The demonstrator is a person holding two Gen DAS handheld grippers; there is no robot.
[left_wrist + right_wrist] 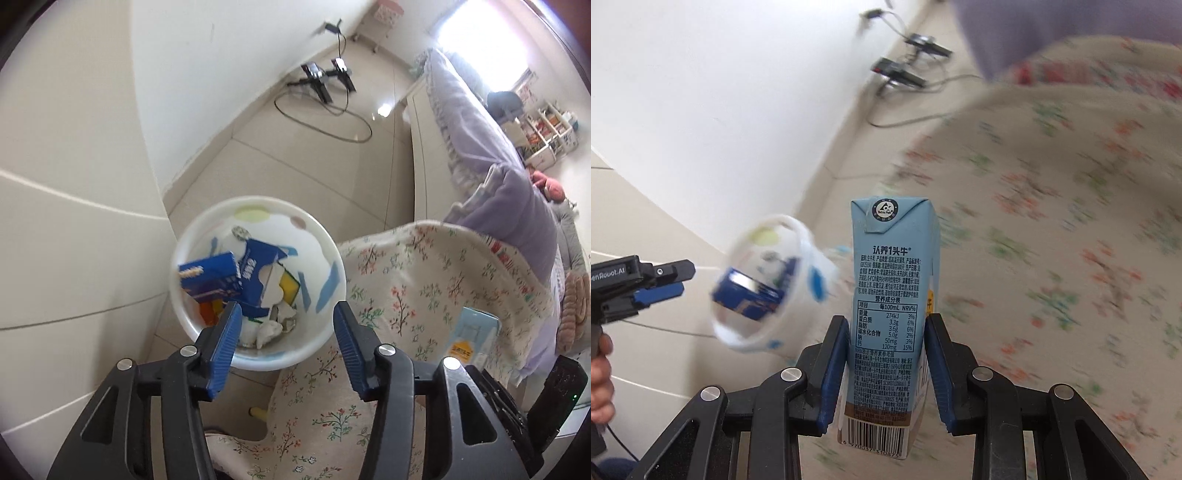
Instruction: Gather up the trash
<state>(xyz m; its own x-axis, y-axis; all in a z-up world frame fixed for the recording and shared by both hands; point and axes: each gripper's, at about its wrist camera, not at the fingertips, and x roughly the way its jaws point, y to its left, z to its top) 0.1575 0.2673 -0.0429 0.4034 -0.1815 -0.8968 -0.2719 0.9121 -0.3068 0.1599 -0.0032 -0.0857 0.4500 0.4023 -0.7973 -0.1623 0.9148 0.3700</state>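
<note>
A white trash bin (258,201) stands on the tiled floor beside a table draped in floral cloth (424,280). It holds a dark blue box (208,278), a torn blue carton (258,273) and crumpled paper. My left gripper (286,308) hangs open above the bin's near rim with nothing between its fingers. In the right wrist view the bin (820,273) shows blurred at the left, with the left gripper (685,280) beside it. My right gripper (886,319) is shut on a light-blue milk carton (894,258), held upright over the cloth's edge. That carton (474,338) also appears in the left wrist view.
A cream cabinet (74,184) and a white wall (221,74) close in the left side. Black stands with a looping cable (325,77) sit on the floor farther back. A bed with a lilac cover (480,129) runs along the right. A hand (600,369) grips the left tool.
</note>
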